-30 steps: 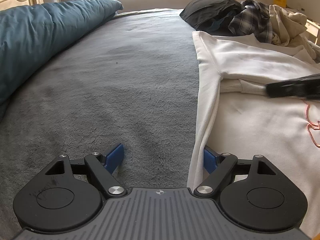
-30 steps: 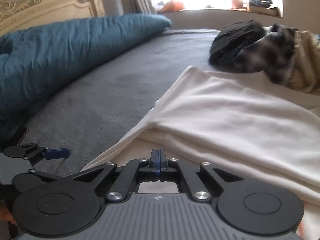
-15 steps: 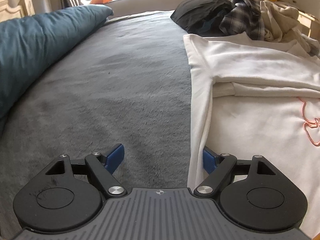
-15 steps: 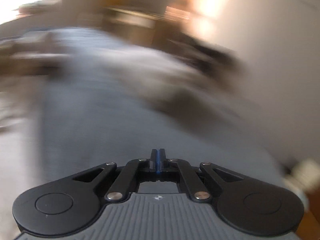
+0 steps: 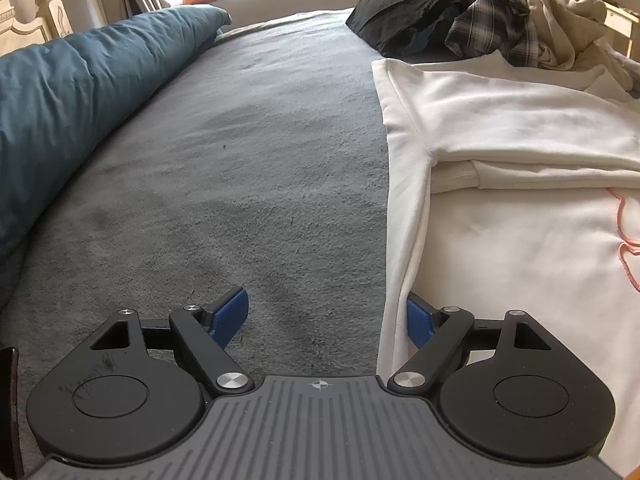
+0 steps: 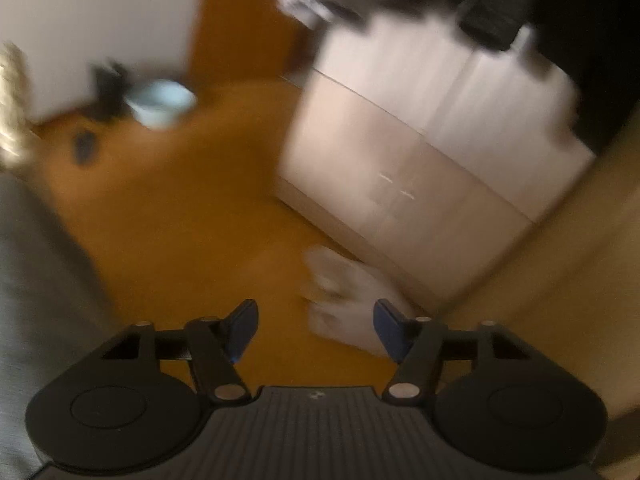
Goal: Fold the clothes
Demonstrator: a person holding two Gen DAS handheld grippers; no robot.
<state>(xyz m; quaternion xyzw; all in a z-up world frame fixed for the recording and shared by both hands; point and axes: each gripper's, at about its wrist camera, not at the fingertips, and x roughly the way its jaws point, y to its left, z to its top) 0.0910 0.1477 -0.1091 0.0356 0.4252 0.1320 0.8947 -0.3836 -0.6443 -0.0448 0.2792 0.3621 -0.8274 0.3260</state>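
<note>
While the white shirt lies on the bed's right half, long axis running near-to-far | left gripper released, straddling its near-left hem, nearer hand | right gripper opening, nothing between the jaws, aimed at blurred floor.

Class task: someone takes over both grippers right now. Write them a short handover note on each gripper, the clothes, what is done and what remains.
Left gripper: open, nothing held, over the grey bed cover; the white sweatshirt edge lies by one of its fingers.
Right gripper: fingers opening, nothing gripped, pointing at the orange floor; that view is blurred.
Clothes: white sweatshirt lies flat on the bed with one sleeve folded across. An unfolded pile sits behind it.
Done: one sleeve fold.
Left: the rest of the sweatshirt folds, then the pile.
</note>
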